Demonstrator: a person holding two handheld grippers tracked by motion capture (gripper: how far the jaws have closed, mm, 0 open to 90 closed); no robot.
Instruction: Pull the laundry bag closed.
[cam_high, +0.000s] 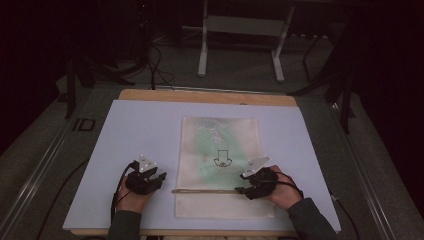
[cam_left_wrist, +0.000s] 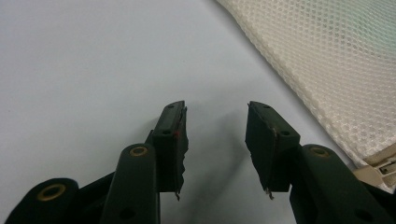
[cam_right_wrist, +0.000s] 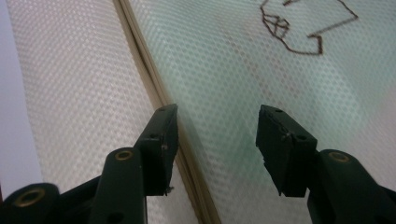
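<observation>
A cream mesh bag (cam_high: 220, 135) lies flat on the pale board (cam_high: 135, 135), with something green showing through it and a dark outline mark (cam_high: 222, 159) on its front. A zipper strip (cam_high: 205, 191) crosses it near the front end. My left gripper (cam_high: 161, 178) is open over bare board just left of the bag; its own view has the mesh (cam_left_wrist: 336, 60) off to the right of the gripper (cam_left_wrist: 215, 140). My right gripper (cam_high: 241, 190) is open low over the bag at the zipper's right end. In its own view that gripper (cam_right_wrist: 217, 144) straddles mesh beside the zipper strip (cam_right_wrist: 154, 88).
The board rests on a wooden tabletop (cam_high: 200, 96). Behind the table stand white metal frame legs (cam_high: 202, 50), with cables (cam_high: 155, 65) on the dark floor. Bare board extends left of and beyond the bag.
</observation>
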